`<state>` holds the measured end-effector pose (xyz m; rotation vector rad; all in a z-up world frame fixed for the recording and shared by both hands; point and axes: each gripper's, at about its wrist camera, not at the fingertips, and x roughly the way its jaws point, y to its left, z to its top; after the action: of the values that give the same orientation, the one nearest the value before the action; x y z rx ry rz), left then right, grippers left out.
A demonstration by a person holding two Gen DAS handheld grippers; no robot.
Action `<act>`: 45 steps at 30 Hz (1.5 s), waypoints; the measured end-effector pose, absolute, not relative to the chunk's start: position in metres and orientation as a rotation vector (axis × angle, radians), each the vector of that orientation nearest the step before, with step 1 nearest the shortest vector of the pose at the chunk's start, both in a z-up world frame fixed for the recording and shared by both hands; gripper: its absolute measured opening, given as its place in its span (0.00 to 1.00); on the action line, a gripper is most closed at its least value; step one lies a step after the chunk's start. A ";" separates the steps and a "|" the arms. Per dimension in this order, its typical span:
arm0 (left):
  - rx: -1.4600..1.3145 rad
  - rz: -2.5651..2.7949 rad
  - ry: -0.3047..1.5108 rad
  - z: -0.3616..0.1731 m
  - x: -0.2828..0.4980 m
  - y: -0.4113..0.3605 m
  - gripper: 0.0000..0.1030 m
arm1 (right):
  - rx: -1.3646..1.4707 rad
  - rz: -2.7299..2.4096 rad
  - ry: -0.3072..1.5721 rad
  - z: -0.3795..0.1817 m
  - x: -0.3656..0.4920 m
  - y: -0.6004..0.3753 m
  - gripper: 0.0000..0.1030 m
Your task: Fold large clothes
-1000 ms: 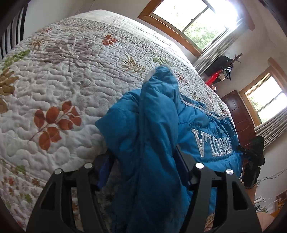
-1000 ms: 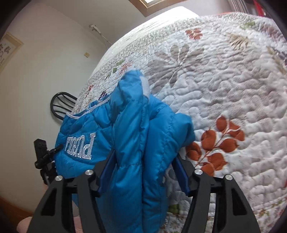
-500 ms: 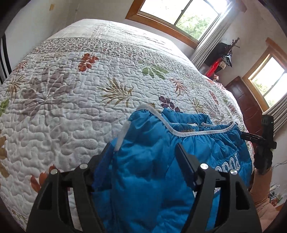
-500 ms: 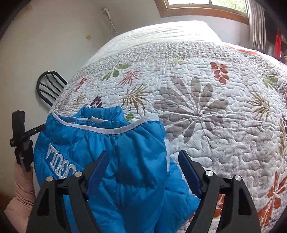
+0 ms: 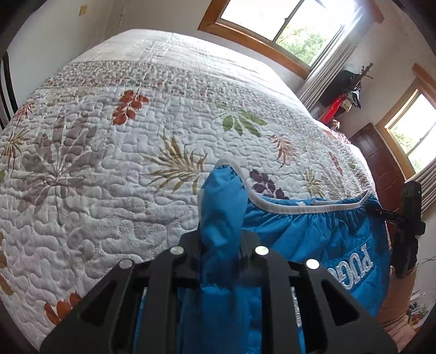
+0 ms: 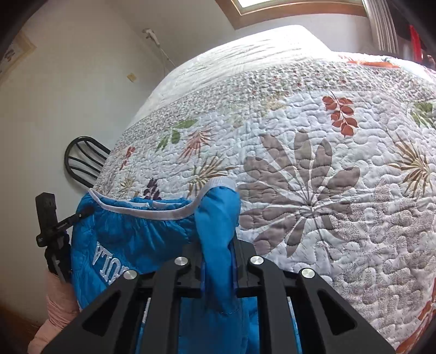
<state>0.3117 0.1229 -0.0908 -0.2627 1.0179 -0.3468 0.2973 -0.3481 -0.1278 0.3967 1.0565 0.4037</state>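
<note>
A blue puffy jacket (image 5: 313, 234) with a white-trimmed hem and silver lettering lies at the near edge of the quilted bed (image 5: 122, 152). My left gripper (image 5: 220, 245) is shut on a bunched fold of the jacket at one hem corner. My right gripper (image 6: 218, 258) is shut on the other hem corner of the jacket (image 6: 141, 234). The hem stretches between the two. Each gripper shows in the other's view: the right one (image 5: 408, 217) at the far right, the left one (image 6: 51, 228) at the far left.
The leaf-patterned quilt (image 6: 327, 163) covers the whole bed. A black chair (image 6: 81, 163) stands by the white wall. Windows (image 5: 286, 24), a dark wooden door (image 5: 381, 163) and a coat rack (image 5: 351, 92) are beyond the bed.
Both grippers went from open around the jacket to shut on its hem corners. The jacket has been drawn back toward the bed's near edge, showing more quilt.
</note>
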 end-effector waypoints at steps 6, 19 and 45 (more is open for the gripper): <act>-0.361 -0.368 1.079 -0.136 0.322 0.144 0.32 | 0.514 0.436 1.125 -0.180 0.308 -0.357 0.16; -0.421 -0.251 0.953 -0.081 0.278 0.172 0.50 | 0.305 0.249 1.007 -0.117 0.250 -0.365 0.50; -0.096 -0.235 0.958 -0.106 0.123 0.098 0.65 | 0.088 0.336 1.095 -0.151 0.112 -0.281 0.44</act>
<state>0.1230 0.0978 -0.1058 -0.0956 0.9582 -0.2355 0.1125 -0.2809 -0.1509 0.0876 1.0948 0.3356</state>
